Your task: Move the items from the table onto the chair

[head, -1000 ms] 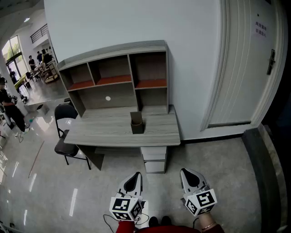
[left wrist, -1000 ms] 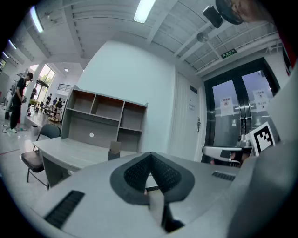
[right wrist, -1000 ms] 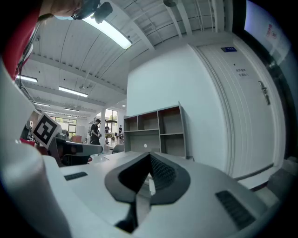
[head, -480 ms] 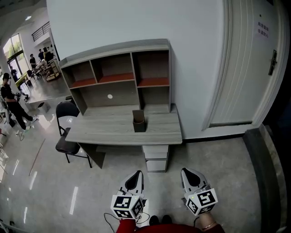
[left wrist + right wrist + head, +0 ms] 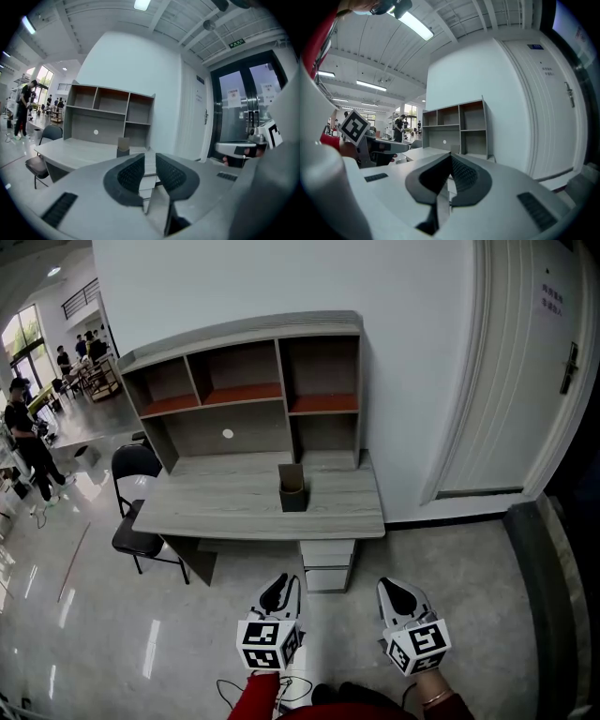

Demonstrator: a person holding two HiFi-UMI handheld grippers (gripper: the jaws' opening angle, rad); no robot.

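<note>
A small dark open-topped box (image 5: 292, 493) stands upright in the middle of the grey desk (image 5: 216, 512); the left gripper view shows the box (image 5: 123, 146) far ahead. A black chair (image 5: 134, 521) stands at the desk's left end. Both grippers hang low over the floor, well short of the desk. On my left gripper (image 5: 278, 590) (image 5: 150, 160) the jaws are opening, with a narrow gap and nothing between them. My right gripper (image 5: 397, 594) (image 5: 450, 158) is shut and empty.
A hutch with open shelves (image 5: 244, 390) rises at the back of the desk, and a drawer unit (image 5: 326, 568) sits under its right end. A white door (image 5: 525, 381) is in the wall at the right. People stand far off at the left (image 5: 23, 442). Glossy floor lies between me and the desk.
The desk and hutch have shifted slightly right and grown a little in the head view. Both grippers sit a bit further right. The left jaws now show a small gap.
</note>
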